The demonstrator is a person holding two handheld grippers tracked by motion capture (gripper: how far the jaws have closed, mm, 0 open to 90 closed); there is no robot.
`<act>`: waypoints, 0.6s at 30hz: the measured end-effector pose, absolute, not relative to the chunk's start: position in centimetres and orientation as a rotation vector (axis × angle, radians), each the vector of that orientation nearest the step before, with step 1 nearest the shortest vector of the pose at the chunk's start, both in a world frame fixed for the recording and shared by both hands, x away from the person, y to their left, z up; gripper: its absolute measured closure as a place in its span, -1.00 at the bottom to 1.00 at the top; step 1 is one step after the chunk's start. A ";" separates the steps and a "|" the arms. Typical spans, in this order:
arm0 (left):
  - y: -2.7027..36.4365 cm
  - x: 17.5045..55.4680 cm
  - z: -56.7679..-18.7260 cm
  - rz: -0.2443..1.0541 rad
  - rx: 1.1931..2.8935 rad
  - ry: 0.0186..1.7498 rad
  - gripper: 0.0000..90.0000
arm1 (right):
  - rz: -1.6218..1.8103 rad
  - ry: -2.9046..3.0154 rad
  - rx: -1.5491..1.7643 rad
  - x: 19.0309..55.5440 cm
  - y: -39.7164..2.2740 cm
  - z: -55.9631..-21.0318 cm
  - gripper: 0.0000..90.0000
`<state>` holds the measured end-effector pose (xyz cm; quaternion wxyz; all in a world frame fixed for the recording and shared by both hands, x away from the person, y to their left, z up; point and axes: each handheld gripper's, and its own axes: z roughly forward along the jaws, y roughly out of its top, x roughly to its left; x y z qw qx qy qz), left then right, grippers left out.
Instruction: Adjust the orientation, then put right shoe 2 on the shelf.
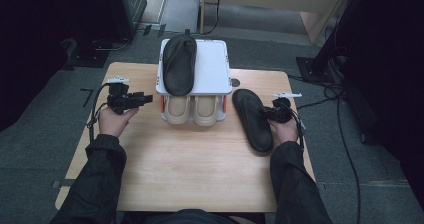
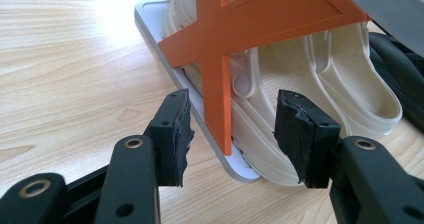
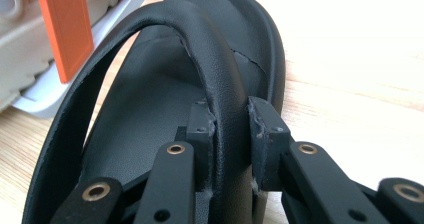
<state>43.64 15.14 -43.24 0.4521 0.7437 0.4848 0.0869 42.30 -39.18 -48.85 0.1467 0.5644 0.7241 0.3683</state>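
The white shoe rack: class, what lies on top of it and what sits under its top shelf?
On the white shoe rack lies one black sandal. Under its shelf sit two beige clogs, toes showing; their heels are covered.

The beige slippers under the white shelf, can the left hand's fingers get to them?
Probably yes. The left gripper is open and points at the beige slippers from close by, with bare table between. Only the shelf's orange cross brace stands partly in front, so the fingers would need to go around it.

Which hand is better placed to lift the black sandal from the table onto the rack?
Right. The right tool already pinches the black sandal's strap, while the left tool stands open by the rack's left side.
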 end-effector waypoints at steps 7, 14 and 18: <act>15.2 43.7 -43.4 0.212 1.841 1.200 0.08 | 1.059 2.069 1.673 42.3 -38.9 -48.5 0.64; 15.2 43.8 -43.5 0.211 1.845 1.197 0.08 | 1.064 2.042 1.696 41.9 -38.7 -47.7 0.64; 15.4 43.8 -43.5 0.204 1.830 1.203 0.08 | 1.042 2.031 1.711 41.9 -38.5 -47.0 0.64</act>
